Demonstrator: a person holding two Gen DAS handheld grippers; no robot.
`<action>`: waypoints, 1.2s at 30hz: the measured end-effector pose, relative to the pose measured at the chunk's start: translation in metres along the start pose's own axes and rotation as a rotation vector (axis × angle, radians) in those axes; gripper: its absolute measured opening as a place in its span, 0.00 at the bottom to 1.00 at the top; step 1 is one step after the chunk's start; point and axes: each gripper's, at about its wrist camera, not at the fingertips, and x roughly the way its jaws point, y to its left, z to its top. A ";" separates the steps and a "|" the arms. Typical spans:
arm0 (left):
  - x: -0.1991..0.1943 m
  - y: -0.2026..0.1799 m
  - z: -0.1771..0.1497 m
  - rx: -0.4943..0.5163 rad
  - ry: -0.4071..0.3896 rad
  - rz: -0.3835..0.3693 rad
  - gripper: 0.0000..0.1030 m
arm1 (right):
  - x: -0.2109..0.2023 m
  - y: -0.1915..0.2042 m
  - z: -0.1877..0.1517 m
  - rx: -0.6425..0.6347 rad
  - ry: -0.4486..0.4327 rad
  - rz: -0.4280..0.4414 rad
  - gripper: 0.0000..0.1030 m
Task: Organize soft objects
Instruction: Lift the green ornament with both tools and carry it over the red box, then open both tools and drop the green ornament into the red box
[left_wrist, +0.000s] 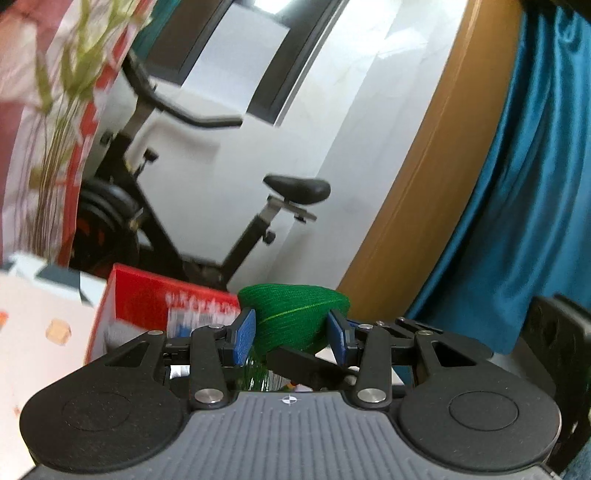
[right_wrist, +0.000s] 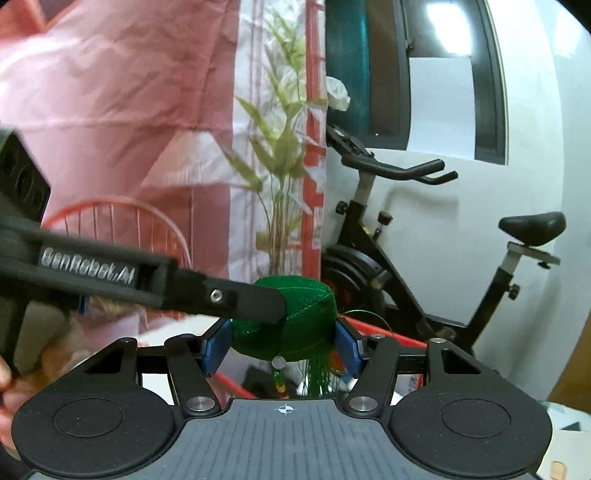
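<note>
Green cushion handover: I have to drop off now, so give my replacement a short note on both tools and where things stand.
Left tool: shut on the green cushion, blue pads on both sides.
Right tool: shut on the same green cushion; a left-tool finger crosses over it in the right wrist view.
The cushion is held in the air between both tools, its green tassel hanging below.
Done: cushion picked up.
Left: place it. A red box lies lower left of the left tool; whether that is the destination is unclear.
</note>
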 end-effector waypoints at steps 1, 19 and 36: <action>0.002 0.000 0.003 0.008 -0.004 0.001 0.43 | 0.002 -0.004 0.006 0.006 -0.003 0.009 0.55; 0.105 0.032 0.035 0.057 0.082 -0.042 0.43 | 0.076 -0.086 0.028 -0.064 0.058 -0.042 0.55; 0.218 0.069 0.003 -0.007 0.288 -0.050 0.43 | 0.145 -0.169 -0.037 0.066 0.245 -0.110 0.55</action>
